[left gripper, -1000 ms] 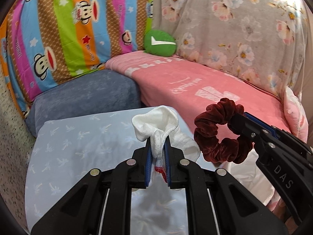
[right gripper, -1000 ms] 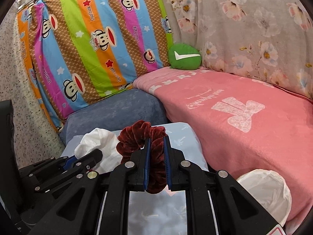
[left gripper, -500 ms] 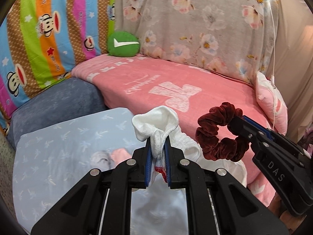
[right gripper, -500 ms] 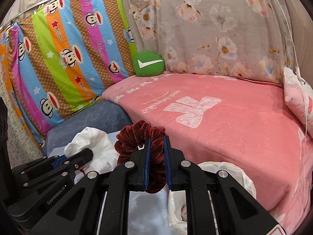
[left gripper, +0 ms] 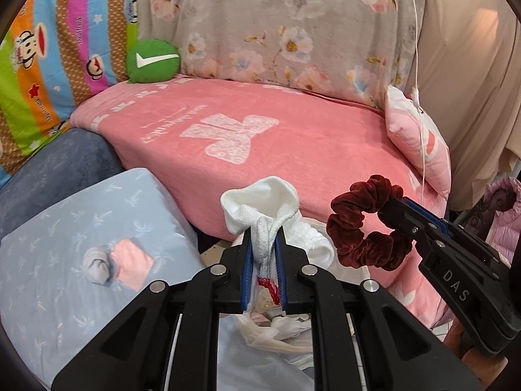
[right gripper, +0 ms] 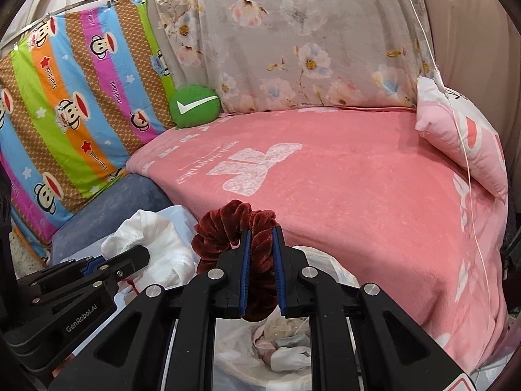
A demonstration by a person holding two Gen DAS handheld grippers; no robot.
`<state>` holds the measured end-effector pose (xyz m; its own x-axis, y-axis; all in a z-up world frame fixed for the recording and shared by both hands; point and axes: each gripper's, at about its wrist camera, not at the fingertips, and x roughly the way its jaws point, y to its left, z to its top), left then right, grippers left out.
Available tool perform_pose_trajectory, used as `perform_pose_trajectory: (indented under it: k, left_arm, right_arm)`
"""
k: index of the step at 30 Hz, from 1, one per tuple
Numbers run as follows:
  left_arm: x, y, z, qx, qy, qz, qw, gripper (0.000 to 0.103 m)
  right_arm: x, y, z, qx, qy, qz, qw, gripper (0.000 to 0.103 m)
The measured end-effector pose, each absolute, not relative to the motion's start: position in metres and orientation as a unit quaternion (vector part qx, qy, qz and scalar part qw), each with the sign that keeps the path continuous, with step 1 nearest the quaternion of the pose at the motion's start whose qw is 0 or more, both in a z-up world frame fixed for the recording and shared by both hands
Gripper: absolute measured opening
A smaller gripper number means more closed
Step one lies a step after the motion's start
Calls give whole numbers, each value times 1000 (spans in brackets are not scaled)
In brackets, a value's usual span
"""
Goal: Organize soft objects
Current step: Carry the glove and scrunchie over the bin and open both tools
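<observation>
My left gripper (left gripper: 263, 244) is shut on a white sock (left gripper: 260, 205), whose cuff stands up above the blue pads. Its toe end shows a red mark between the fingers. To the right, my right gripper (left gripper: 399, 220) is shut on a dark red velvet scrunchie (left gripper: 364, 228). In the right wrist view the scrunchie (right gripper: 228, 224) is pinched in the right gripper (right gripper: 260, 244), and the left gripper (right gripper: 143, 255) with the sock (right gripper: 156, 241) sits at the lower left. Both hang over a bin lined with a white plastic bag (right gripper: 329, 264) holding several soft items.
A pale blue cushion (left gripper: 58, 260) at lower left carries a small pink and grey cloth bundle (left gripper: 114, 264). The pink blanket (left gripper: 293, 150) covers the bed ahead. A green round pillow (left gripper: 153, 62) and a pink pillow (left gripper: 420, 140) lie on it.
Both grippers have swung to the right, away from the blue cushion toward the lined bin. The sock and scrunchie stay held.
</observation>
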<state>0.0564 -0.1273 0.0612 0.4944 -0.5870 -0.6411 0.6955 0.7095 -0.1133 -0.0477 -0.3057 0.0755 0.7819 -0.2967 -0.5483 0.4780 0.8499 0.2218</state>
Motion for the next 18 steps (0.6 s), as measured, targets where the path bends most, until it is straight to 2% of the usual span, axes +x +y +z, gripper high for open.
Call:
perform_pose_trajectory:
  k: [1,4,6,9,18]
  left_arm:
    - [56,-132,58,82,342,-375,858,15]
    - [56,-146,49,87,351,-374,854,30]
    - [54,-152,45,91,352,-371,854,50]
    - [49,-158,41,103,339,-367,860,67]
    - [62,-160,30,112,351,-351,861,75]
  right_arm:
    - [-49,-309,73,179,258,-211,926,13]
    - [-51,-316,65,184,261,-216,923,14]
    - [-51,-321,60,190,264,-218,920,14]
    - [-51,-323,54,192,268,-218,919,14]
    - [-39,-324,51,196,268,-215,919,20]
